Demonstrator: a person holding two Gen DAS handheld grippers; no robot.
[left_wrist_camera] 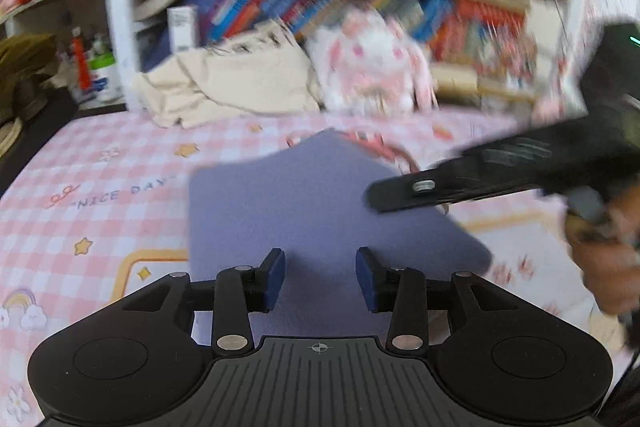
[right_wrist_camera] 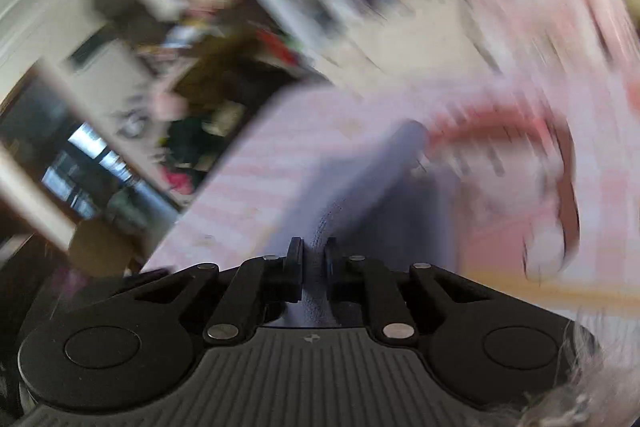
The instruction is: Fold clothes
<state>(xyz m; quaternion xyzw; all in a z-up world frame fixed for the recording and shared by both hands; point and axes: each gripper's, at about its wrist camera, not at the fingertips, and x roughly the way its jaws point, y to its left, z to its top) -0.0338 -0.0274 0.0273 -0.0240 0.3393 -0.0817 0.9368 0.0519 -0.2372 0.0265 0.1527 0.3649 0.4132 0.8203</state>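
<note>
Right claw point(right_wrist_camera: 313, 259) clamped on a thin pinch of the purple cloth point(left_wrist_camera: 304, 203) on the bed point(left_wrist_camera: 100, 187), left claw point(left_wrist_camera: 320, 277) apart above its near edge: fast swing could slip it.

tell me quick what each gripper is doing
left gripper: open, holding nothing, over the purple cloth
right gripper: closed on the purple cloth

Black left gripper point(left_wrist_camera: 320, 277): blue-padded jaws, silver pivot screws, ribbed grey base, crosshair mark
</note>
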